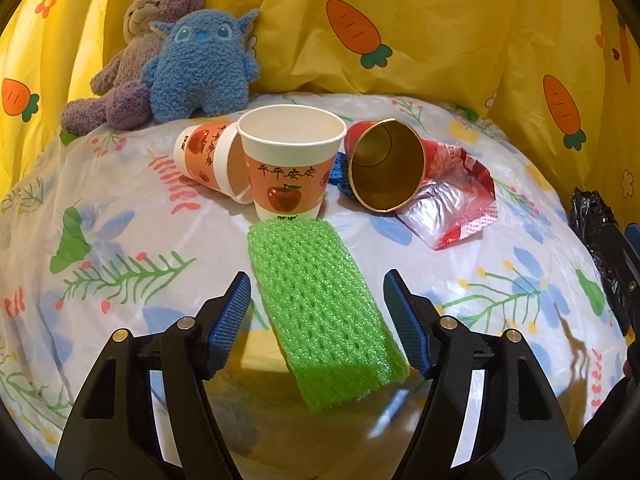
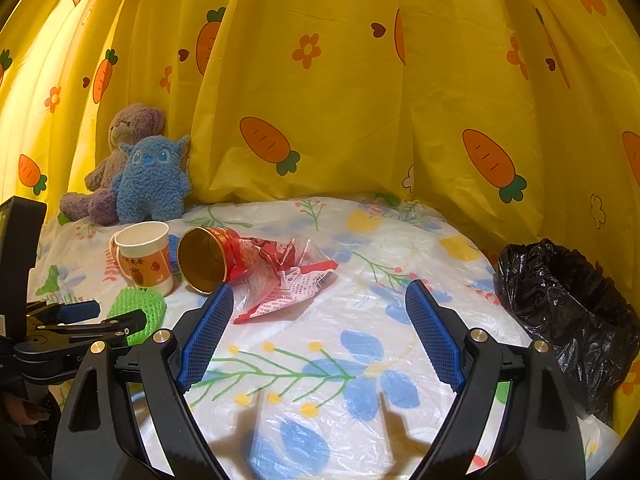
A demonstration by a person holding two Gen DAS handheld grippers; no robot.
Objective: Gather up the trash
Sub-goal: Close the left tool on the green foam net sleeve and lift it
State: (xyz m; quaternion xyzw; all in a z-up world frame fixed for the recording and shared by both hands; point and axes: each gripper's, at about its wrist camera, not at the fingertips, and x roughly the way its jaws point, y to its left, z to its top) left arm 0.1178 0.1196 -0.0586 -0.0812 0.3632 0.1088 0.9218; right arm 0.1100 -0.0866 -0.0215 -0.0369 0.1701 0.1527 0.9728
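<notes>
A green foam net (image 1: 320, 304) lies flat on the floral table cover, between the jaws of my left gripper (image 1: 316, 320). The right pad is at its edge, a gap shows at the left pad, and the gripper is open. Just beyond the net stands an upright apple-print paper cup (image 1: 290, 160), with a second one (image 1: 204, 156) lying behind it. A red cup with a gold inside (image 1: 386, 164) lies on its side by a crumpled red and clear wrapper (image 1: 452, 204). My right gripper (image 2: 318, 320) hovers open and empty over the cover, near the wrapper (image 2: 288, 284).
A black trash bag (image 2: 560, 300) stands open at the table's right edge. Two plush toys, one blue (image 1: 200, 64) and one purple (image 1: 132, 60), sit at the back left against a yellow carrot-print curtain (image 2: 360, 100). A small blue item (image 1: 338, 170) lies between the cups.
</notes>
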